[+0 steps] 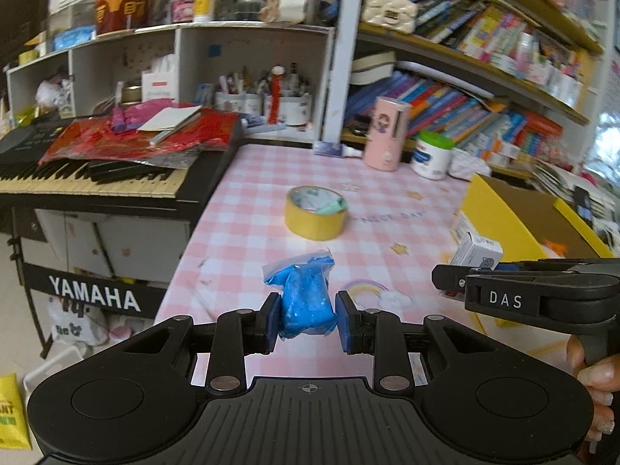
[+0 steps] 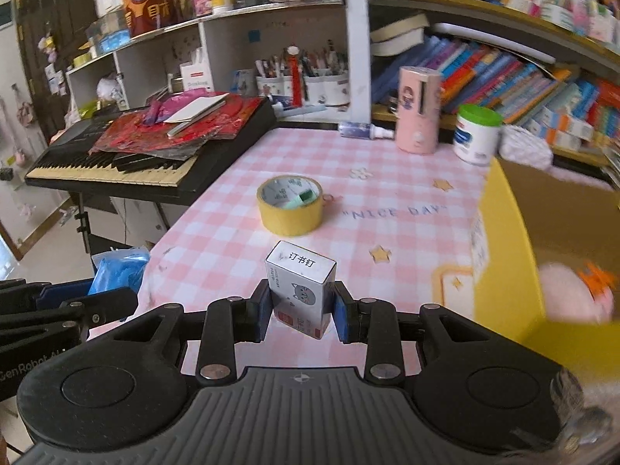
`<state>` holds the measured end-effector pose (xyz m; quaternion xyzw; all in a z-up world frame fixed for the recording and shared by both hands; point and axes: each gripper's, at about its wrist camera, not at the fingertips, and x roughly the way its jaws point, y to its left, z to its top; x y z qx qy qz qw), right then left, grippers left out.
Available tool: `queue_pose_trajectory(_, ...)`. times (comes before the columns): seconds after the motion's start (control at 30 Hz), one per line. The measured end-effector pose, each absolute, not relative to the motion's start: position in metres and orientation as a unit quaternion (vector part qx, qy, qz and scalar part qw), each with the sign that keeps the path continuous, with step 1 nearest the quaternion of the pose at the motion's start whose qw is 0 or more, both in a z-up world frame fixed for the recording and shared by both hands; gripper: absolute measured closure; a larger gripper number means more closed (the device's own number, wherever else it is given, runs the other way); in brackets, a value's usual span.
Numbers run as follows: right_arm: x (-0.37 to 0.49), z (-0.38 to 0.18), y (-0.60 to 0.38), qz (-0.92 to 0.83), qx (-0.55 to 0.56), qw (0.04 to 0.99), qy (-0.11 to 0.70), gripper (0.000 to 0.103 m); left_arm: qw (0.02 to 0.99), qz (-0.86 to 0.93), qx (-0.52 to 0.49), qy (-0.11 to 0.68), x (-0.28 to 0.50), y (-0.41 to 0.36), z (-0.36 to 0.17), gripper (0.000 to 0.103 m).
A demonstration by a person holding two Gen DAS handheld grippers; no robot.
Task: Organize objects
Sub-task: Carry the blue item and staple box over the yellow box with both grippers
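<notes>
My left gripper (image 1: 308, 319) is shut on a blue bag of clay (image 1: 306, 298), held above the pink checked tablecloth (image 1: 252, 201). My right gripper (image 2: 300, 312) is shut on a small white staples box (image 2: 300, 290); this box also shows in the left wrist view (image 1: 478, 254). The blue bag also shows at the left of the right wrist view (image 2: 118, 269). A yellow tape roll (image 1: 316, 211) lies mid-table, also in the right wrist view (image 2: 290, 203). A yellow cardboard box (image 2: 542, 240) stands open at the right with a pink plush toy (image 2: 573, 296) inside.
A Yamaha keyboard (image 1: 97, 178) with red papers on it stands left of the table. A pink cylinder (image 1: 387, 133), a green-lidded white jar (image 1: 432, 155) and a small spray bottle (image 1: 337, 150) stand at the table's back edge. Shelves of books and pen cups rise behind.
</notes>
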<state>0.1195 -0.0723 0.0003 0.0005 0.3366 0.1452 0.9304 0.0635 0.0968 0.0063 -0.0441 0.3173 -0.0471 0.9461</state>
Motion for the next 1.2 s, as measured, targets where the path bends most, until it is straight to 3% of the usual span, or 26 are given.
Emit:
queue_pose_trajectory(0.43,0.018,-0.008,-0.094,0.071,0.038,0.936,0.343,0.073,0.938,-0.122,-0.022,0.322,0.003,0.079,0.002,0.075)
queue_pose_trajectory(1.2,-0.060,-0.010,-0.178,-0.095,0.089,0.931,0.341,0.073,0.901,-0.286,0.027,0.325,0.000,-0.012,-0.003,0.075)
